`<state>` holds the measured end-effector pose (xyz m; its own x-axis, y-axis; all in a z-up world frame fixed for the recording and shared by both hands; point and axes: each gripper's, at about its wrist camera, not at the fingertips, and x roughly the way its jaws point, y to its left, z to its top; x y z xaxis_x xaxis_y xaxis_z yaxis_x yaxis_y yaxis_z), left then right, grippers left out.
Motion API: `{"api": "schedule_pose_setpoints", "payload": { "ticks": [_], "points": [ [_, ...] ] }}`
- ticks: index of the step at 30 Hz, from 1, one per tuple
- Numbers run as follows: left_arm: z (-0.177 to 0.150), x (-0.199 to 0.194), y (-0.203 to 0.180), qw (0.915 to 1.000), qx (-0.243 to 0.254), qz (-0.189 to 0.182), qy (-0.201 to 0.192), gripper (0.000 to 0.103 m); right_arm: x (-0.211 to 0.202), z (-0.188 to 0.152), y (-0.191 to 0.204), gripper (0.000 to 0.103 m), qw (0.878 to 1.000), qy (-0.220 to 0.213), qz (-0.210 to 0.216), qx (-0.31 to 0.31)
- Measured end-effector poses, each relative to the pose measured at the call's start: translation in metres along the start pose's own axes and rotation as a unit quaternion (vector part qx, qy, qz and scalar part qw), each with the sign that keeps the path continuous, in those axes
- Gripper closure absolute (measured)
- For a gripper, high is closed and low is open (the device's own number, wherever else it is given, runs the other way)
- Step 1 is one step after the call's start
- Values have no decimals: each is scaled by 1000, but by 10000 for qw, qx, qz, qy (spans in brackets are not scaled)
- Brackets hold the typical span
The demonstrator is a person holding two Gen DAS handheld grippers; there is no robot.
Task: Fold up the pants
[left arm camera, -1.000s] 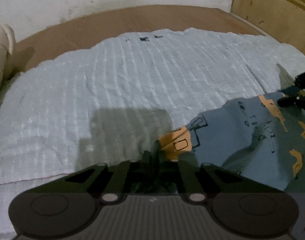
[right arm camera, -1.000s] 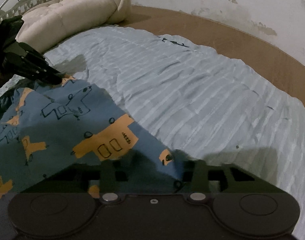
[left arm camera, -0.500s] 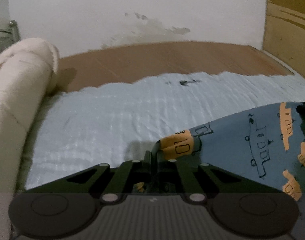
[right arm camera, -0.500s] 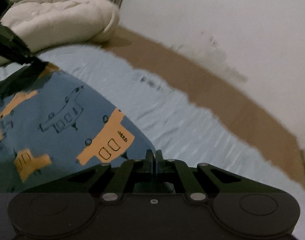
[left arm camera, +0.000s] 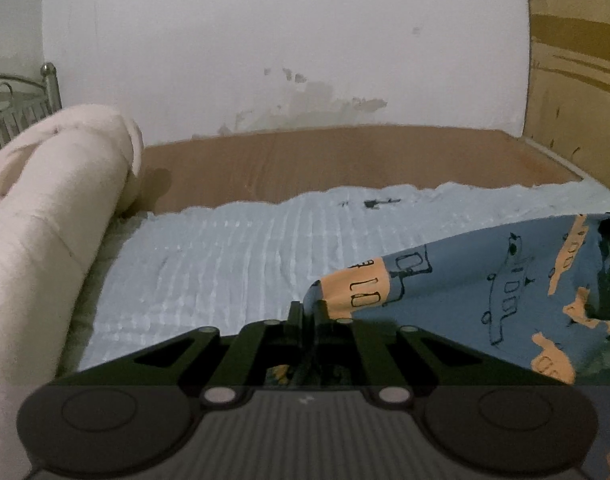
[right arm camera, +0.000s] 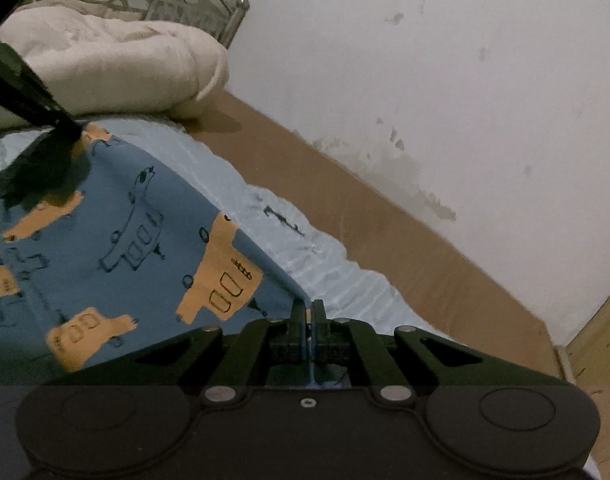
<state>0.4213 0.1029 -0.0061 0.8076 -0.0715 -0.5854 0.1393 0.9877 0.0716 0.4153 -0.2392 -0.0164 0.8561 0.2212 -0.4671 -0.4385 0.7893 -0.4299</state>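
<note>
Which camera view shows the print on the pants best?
The right wrist view: the pants spread wide there, with several orange vehicles and a drawn plane. The left wrist view shows a narrower strip of the pants at its right edge.

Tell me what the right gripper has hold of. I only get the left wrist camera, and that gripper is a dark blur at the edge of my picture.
Observer: The right gripper is shut on an edge of the pants; a strip of blue cloth shows between its fingers.
Operator: Check my left grip from the outside.
Observer: The left gripper pinches the far corner of the pants, right at an orange patch.
Operator: Describe the edge between the two.
Observer: It runs in one smooth line from gripper to gripper with no sagging fold, and the sheet shows beyond it.
</note>
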Motion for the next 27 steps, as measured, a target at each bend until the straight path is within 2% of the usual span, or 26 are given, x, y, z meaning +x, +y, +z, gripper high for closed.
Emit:
{"api": "schedule_pose_setpoints", "payload": {
  "ticks": [7, 15, 20, 27],
  "points": [
    [-19, -69, -10, 9991, 209, -54, -378, 99, -81, -10, 15, 103, 9993, -375, 59, 51],
    [-69, -134, -32, 9966, 658, 30, -497, 99, -161, -43, 48, 103, 9989, -419, 168, 108],
    [-101, -150, -42, 9962, 767, 124, -390, 99, -187, -63, 71, 103, 9991, -272, 170, 263],
    [-143, -151, -57, 9938, 1039, 340, -205, 99, -205, -89, 107, 103, 9991, 2, 181, 378]
  ]
}}
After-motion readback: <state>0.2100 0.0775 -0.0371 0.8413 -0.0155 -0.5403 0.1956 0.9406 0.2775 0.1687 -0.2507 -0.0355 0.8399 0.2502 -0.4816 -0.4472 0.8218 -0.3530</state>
